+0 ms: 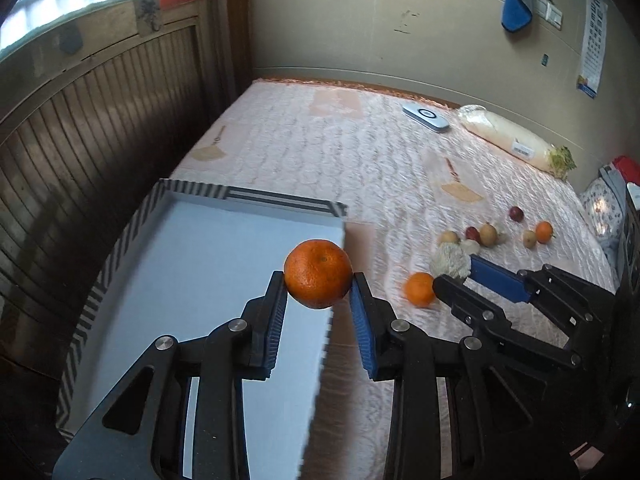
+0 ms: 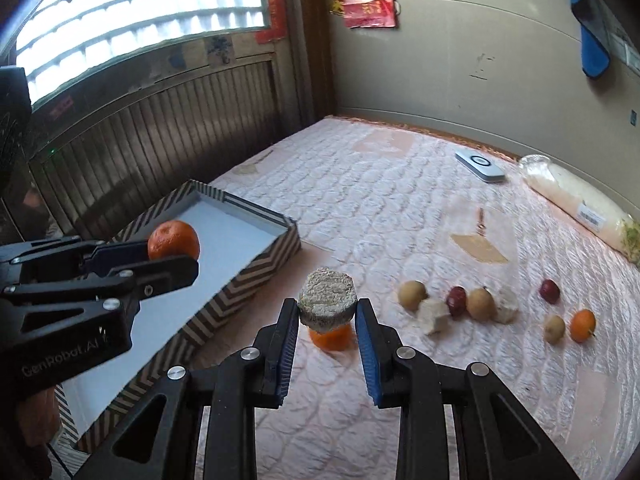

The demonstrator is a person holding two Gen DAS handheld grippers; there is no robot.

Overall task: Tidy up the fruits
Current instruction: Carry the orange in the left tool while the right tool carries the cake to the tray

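My left tool has its blue pads pressed on an orange, one pad on each side, and holds it up over the right edge of the tray. The tray has a pale blue floor and striped walls, and it lies on the bed at the left, beside the wooden wall panel. From the right wrist view I see the same orange in the left tool above the tray.

My right tool is closed on a rough, pale, many-sided block, gripped by its flat sides and lifted off the bed. In the left view the right tool carries that block at its tip.

A second orange lies on the bed straight under the block; the left view shows it just beside the right tool's tip.

Further right the other fruits lie in a loose group on the bed: a small orange, two dark red fruits, three tan round ones, and two pale chunks among them.

Near the far wall lie a flat white device and a long wrapped vegetable.
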